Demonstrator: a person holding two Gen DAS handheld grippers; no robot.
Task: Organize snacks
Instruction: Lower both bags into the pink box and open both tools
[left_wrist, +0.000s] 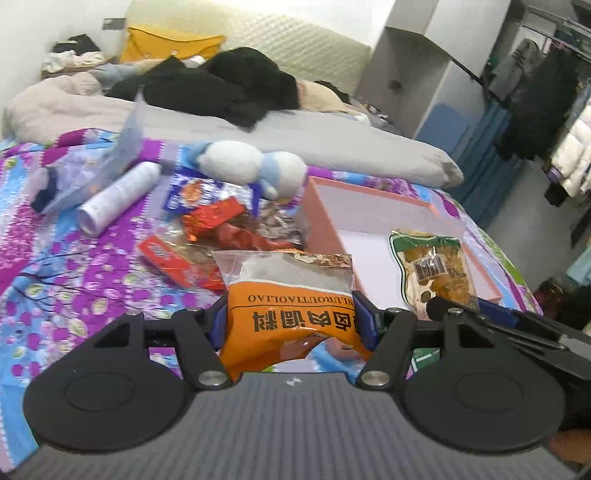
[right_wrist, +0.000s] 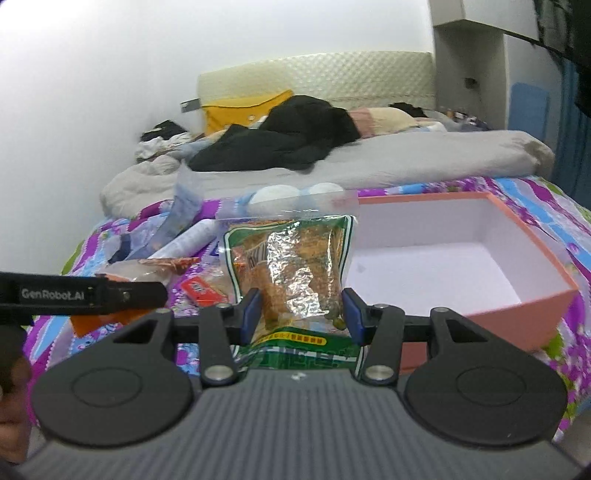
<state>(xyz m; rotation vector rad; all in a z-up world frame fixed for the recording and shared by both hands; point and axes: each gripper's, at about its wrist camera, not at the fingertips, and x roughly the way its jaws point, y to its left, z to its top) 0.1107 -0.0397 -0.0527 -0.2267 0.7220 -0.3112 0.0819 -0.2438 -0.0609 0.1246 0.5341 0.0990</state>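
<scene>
My left gripper (left_wrist: 291, 317) is shut on an orange seasoning packet (left_wrist: 291, 295) and holds it above the bedspread, left of the pink box (left_wrist: 321, 218). My right gripper (right_wrist: 301, 314) is shut on a green snack packet (right_wrist: 295, 266), held up left of the box's open white inside (right_wrist: 424, 273). That green packet also shows in the left wrist view (left_wrist: 432, 266), over the box. A pile of red and orange snack packets (left_wrist: 221, 229) lies on the bedspread left of the box.
A white and blue plush toy (left_wrist: 251, 166), a white bottle (left_wrist: 114, 195) and a clear plastic bag (left_wrist: 110, 155) lie beyond the snacks. A grey duvet (left_wrist: 295, 129) with black clothes (left_wrist: 221, 85) lies farther back. A clothes rack (left_wrist: 546, 92) stands at right.
</scene>
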